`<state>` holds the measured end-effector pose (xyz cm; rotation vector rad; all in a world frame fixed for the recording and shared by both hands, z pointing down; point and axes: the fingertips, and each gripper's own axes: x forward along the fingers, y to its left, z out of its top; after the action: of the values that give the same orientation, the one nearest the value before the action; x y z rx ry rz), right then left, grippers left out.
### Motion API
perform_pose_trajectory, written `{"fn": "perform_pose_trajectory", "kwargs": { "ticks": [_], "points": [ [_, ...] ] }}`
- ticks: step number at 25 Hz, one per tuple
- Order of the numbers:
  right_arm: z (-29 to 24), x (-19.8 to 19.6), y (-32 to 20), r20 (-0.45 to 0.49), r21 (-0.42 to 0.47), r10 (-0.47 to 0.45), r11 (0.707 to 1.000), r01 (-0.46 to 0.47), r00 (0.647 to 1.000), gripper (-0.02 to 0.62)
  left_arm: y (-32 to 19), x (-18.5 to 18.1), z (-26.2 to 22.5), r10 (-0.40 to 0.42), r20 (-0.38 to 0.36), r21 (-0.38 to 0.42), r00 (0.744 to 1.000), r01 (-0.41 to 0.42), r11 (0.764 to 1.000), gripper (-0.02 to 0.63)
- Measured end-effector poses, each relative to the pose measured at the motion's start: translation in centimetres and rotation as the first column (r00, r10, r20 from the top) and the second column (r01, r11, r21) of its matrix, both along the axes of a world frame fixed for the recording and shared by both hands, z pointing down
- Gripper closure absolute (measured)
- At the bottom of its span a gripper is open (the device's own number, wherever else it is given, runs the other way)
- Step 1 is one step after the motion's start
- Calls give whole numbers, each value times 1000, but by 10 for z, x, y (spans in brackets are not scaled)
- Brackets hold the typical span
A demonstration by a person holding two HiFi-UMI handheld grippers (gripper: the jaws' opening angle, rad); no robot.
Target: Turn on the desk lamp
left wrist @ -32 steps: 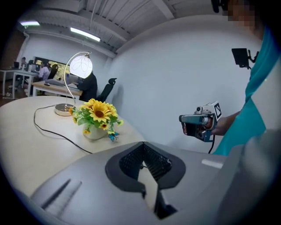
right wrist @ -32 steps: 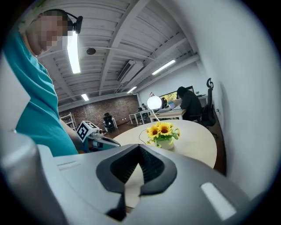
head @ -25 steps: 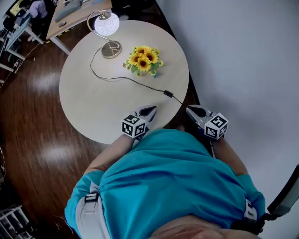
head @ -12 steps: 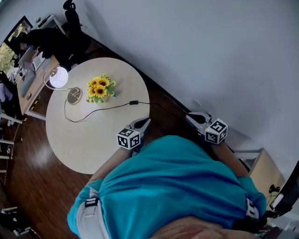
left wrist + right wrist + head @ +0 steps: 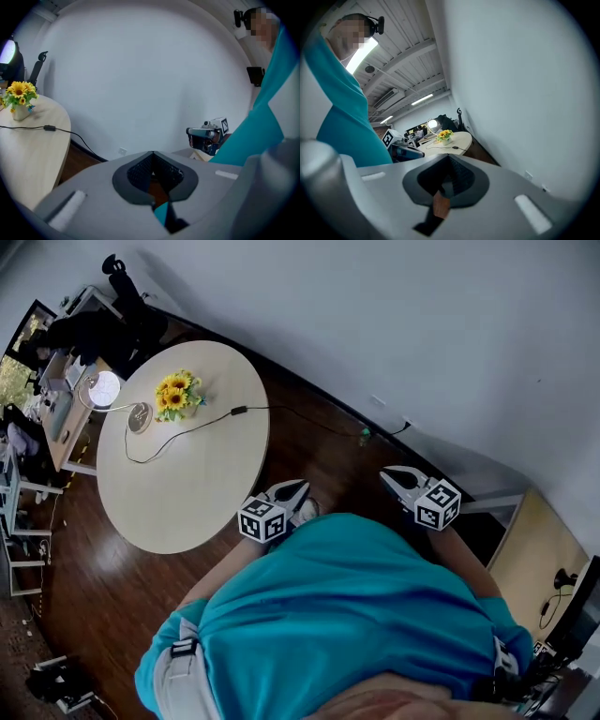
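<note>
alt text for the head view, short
A person in a teal shirt stands apart from a round table, holding the left gripper and right gripper shut. On the table's far side sit a desk lamp with a bright head, sunflowers and a cord.

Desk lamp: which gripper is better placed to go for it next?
Left, probably. The left gripper hangs beside the table edge; the right gripper is over the floor, farther from the desk lamp.
</note>
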<state>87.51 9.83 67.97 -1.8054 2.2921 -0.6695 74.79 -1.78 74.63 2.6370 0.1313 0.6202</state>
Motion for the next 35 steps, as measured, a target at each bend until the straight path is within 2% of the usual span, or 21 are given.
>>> {"fn": "perform_pose_trajectory", "kwargs": {
  "ticks": [5,10,14,18,23,30,35],
  "points": [
    [-13,-33,21,19,25,-13,1000,12,1000,594,18,-25,-20,-10,13,25,1000,10,1000,588],
    [-22,-71,23,-23,37,21,999,-20,1000,594,18,-57,-25,33,-49,61,998,-30,998,588],
    [-22,-129,12,-55,19,73,997,-72,996,594,3,-117,-21,88,-88,74,992,-82,994,588],
    [-15,-204,-6,-37,-7,138,990,-139,990,594,-23,-191,-17,157,-106,78,982,-149,986,588],
    [-28,-283,-15,-41,-43,188,981,-190,981,594,-54,-250,-32,155,-127,19,980,-154,988,586],
    [-55,-335,23,-84,-35,304,951,-308,949,594,-22,-288,-54,247,-189,-15,950,-254,967,586],
    [-59,-370,87,-88,-28,360,931,-363,929,594,38,-309,-67,323,-204,-12,924,-332,943,586]
  ]
}}
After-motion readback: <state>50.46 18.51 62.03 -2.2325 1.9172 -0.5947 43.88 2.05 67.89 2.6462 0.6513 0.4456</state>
